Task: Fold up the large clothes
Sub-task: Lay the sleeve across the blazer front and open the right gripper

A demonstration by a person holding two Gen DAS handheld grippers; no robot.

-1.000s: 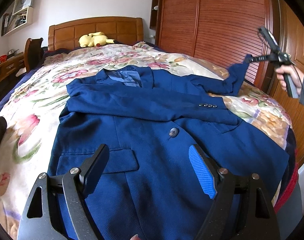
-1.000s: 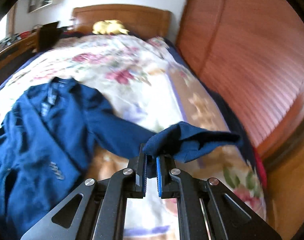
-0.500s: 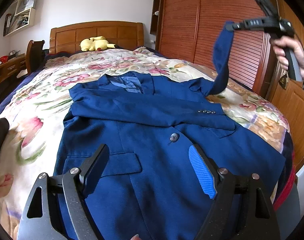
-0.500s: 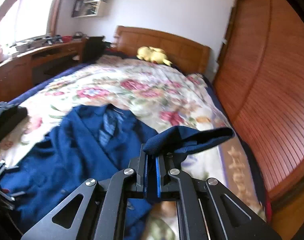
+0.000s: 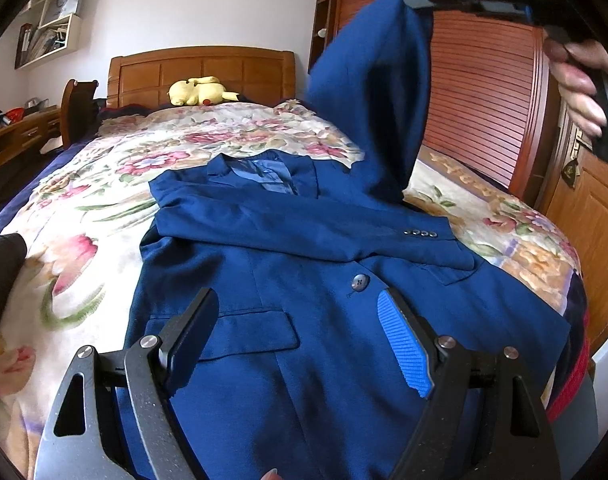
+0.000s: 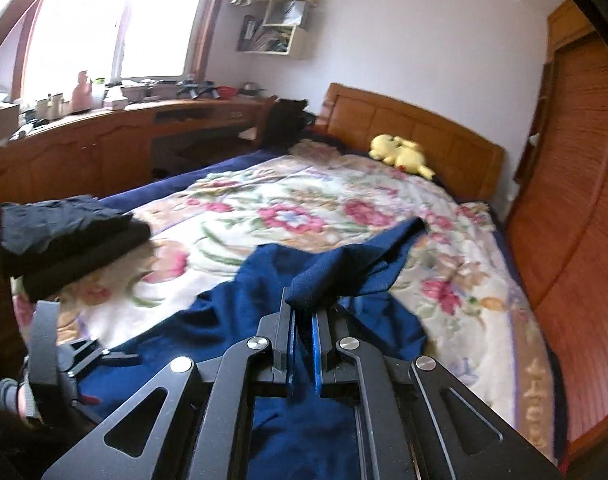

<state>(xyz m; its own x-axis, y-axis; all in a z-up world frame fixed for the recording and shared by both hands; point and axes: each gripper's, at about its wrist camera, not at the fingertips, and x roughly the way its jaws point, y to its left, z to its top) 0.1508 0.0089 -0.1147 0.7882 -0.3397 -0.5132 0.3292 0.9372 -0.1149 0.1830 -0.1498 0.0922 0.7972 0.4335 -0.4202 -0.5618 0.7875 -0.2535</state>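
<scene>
Spread flat on floral quilted bed cover (image 5: 103,184): navy blue wool blazer (image 5: 304,320); risking sleeve cuff (image 6: 320,284) slipping from clamped right gripper (image 6: 302,316) mid-swing, bunching crooked, while left gripper (image 5: 299,336) hovering wide, holding nothing.

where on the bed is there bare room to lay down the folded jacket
Free: the floral bedspread between the blue blazer collar and the yellow plush toy by the headboard, and a strip along the wardrobe side past the blazer. Crowded: the near half, covered by the blazer, with the right gripper lifting its sleeve, and the window-side near corner, holding folded black clothes.
</scene>
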